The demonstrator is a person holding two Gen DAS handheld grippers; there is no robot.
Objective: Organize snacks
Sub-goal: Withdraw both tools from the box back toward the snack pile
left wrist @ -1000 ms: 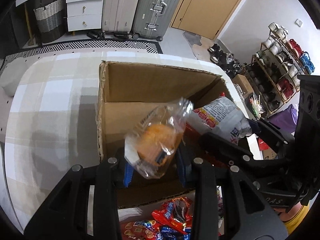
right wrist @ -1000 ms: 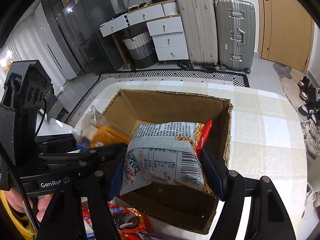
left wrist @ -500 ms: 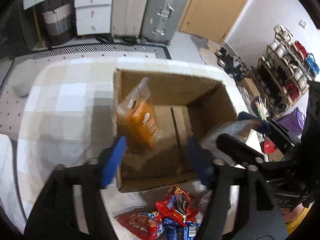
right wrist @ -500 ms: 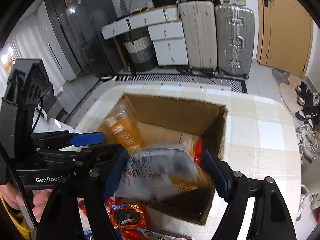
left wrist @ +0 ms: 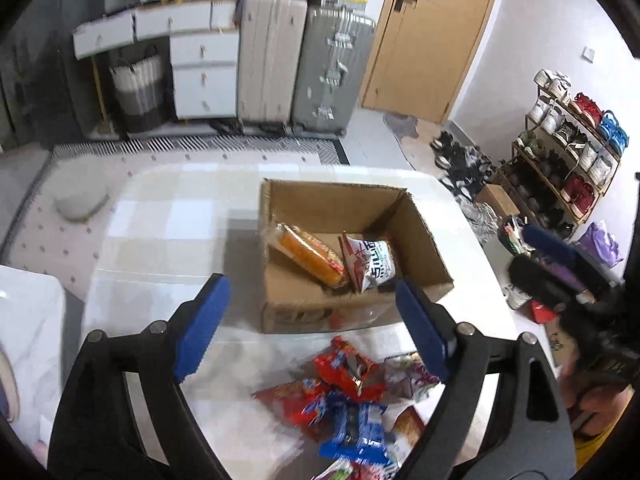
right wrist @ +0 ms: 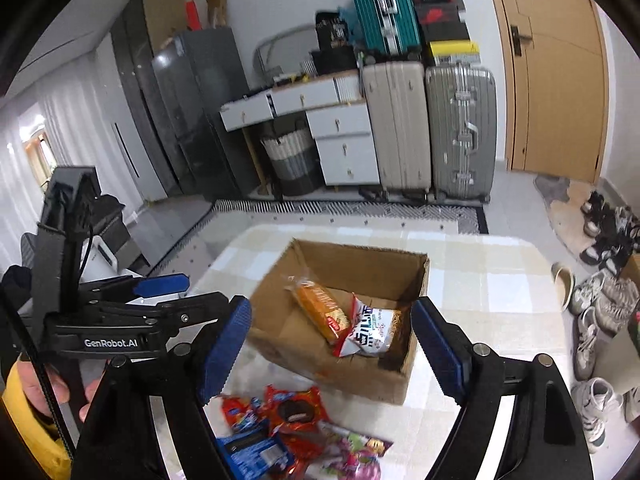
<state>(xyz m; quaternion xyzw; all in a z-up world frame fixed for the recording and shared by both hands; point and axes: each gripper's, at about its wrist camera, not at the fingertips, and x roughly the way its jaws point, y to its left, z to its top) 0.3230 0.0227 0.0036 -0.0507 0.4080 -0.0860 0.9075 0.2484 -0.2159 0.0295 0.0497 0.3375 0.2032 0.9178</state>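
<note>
- An open brown cardboard box (left wrist: 348, 264) stands on a pale checked tabletop (left wrist: 160, 232), toward its far edge and well in from either side.
- Two snacks already lie inside the box: an orange cake in a clear plastic wrapper (left wrist: 310, 254) leans against the left wall, and a white crinkled snack bag with red and blue print (left wrist: 370, 266) rests just beside it on the right, the two touching.
- The left gripper (left wrist: 312, 328), black with blue pads, hovers above the near side of the box. Its jaws have just been opening and stand wide apart with nothing between them.
- The right gripper (right wrist: 332, 344), of the same make, hovers beside it, also over the near side of the box. Its jaws too have just been opening and stand wide, empty.
- A loose pile of small red, blue and pink snack packets (right wrist: 296, 432) lies on the tabletop at its near edge, in front of the box and outside it.
- A person's hand (right wrist: 60, 392) with a yellow sleeve holds the left gripper's handle.
- Judged from this, the task is only begun: two items are boxed, and the pile, several packets at least, is left to move in.
</note>
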